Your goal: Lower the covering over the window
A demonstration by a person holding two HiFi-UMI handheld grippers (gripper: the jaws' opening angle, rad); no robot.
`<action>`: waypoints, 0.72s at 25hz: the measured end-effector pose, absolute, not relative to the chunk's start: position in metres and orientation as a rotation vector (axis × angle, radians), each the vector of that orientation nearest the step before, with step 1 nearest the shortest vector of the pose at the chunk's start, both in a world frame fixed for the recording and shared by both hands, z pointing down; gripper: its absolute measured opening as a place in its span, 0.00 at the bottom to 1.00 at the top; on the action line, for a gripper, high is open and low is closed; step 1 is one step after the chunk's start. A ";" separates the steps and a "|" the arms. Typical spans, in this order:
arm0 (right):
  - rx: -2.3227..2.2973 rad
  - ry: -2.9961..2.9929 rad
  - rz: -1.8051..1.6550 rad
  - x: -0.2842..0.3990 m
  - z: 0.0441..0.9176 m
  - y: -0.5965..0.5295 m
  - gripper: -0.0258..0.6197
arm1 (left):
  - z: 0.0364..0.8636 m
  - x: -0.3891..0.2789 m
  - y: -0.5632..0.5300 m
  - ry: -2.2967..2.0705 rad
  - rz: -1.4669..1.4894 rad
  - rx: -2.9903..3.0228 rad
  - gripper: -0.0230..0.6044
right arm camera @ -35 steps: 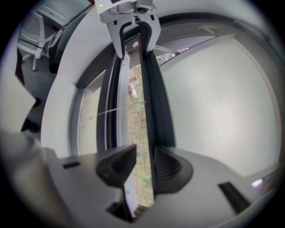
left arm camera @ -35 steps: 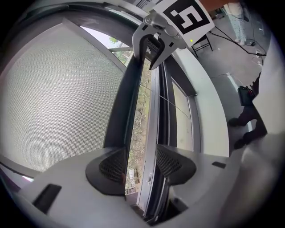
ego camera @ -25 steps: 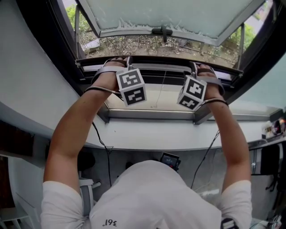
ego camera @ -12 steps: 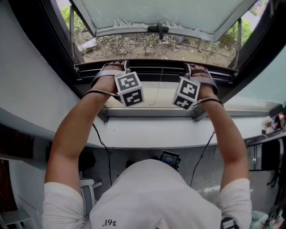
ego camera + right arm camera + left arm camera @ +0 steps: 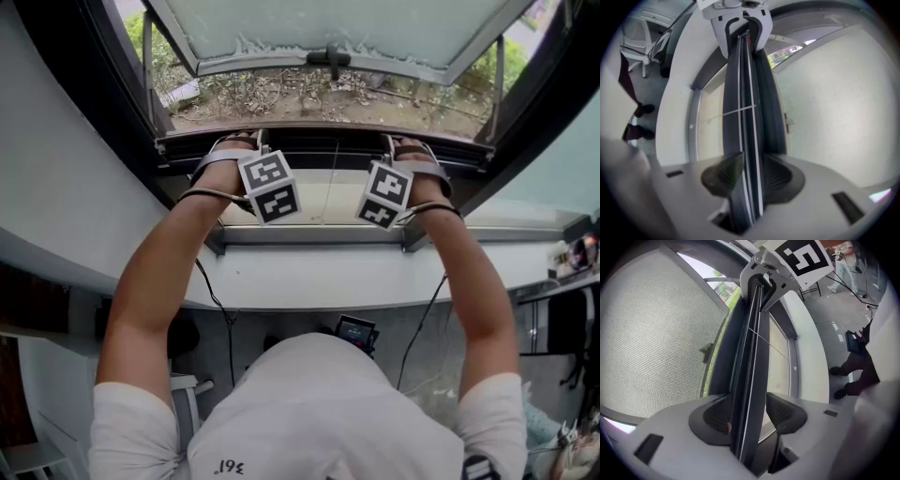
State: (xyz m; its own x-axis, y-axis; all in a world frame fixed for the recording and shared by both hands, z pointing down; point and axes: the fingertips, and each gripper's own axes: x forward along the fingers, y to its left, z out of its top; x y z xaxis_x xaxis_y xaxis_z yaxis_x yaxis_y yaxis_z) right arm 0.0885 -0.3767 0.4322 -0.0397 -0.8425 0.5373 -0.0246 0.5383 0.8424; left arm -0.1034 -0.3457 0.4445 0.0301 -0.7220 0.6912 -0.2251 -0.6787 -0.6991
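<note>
The covering's dark bottom rail (image 5: 323, 141) runs across the open window above the sill (image 5: 319, 240). My left gripper (image 5: 234, 142) holds its left part and my right gripper (image 5: 405, 142) its right part. In the left gripper view the rail (image 5: 752, 348) passes between the pads of the left gripper (image 5: 750, 413), which is shut on it. In the right gripper view the rail (image 5: 745, 84) lies between the pads of the right gripper (image 5: 750, 176). Those jaws have just been opening a little, but both pads still touch the rail.
A frosted pane (image 5: 347, 28) with a handle (image 5: 330, 58) swings outward above the rail, over ground with plants. A thin cord (image 5: 330, 183) hangs from the rail to the sill. Below the sill are cables, a small device (image 5: 357, 331) and the person's white shirt.
Both grippers and the rail between them have come down slightly toward the sill. The hold on the rail looks the same.
</note>
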 end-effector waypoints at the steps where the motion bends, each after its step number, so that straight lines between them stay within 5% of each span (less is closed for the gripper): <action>1: 0.786 -1.474 -0.782 0.088 0.434 -0.377 0.24 | 0.446 -0.103 -0.346 0.959 -1.690 -1.920 0.40; 18: 0.741 -1.470 -0.744 0.087 0.465 -0.378 0.24 | 0.477 -0.105 -0.346 0.927 -1.745 -1.944 0.40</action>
State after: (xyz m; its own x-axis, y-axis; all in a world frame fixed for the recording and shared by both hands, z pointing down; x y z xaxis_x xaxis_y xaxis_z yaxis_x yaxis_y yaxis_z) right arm 0.0867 -0.3779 0.4647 -0.0261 -0.8122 0.5828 -0.0108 0.5832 0.8123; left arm -0.1054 -0.3460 0.4773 0.0180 -0.6806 0.7324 -0.2258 -0.7164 -0.6602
